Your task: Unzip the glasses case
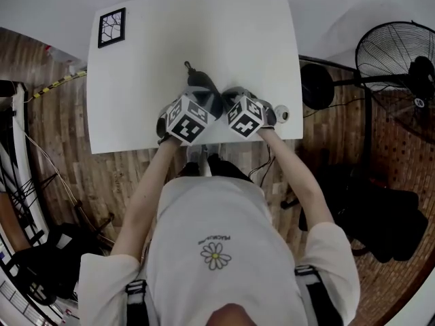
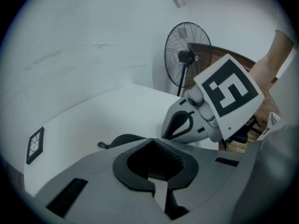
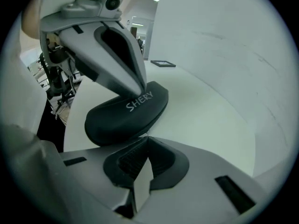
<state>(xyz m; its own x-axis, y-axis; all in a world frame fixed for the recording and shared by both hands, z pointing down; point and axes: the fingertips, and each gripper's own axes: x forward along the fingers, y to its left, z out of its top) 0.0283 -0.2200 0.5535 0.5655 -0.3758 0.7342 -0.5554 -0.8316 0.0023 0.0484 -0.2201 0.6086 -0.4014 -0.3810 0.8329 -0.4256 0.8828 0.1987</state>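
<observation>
A dark glasses case [image 1: 198, 80] lies near the front middle of the white table [image 1: 204, 26]; it bears pale lettering [image 3: 126, 115] and a strap loop [image 2: 100, 145] at its far end. My left gripper [image 1: 202, 95] comes down on the case's top; its jaws are closed tip to tip [image 2: 150, 142], and whether they pinch any of the case is hidden. My right gripper [image 3: 146, 137] is shut right at the case's near edge, with a thin zipper tab nipped at its tip. In the left gripper view the right gripper [image 2: 184, 120] stands close beside the case [image 2: 124, 139].
A black-framed marker card [image 1: 111, 27] lies at the table's far left corner. A small round white object [image 1: 281, 113] sits at the right front edge. A standing fan [image 1: 397, 60] is on the wooden floor to the right, with dark bags [image 1: 380, 216] below it.
</observation>
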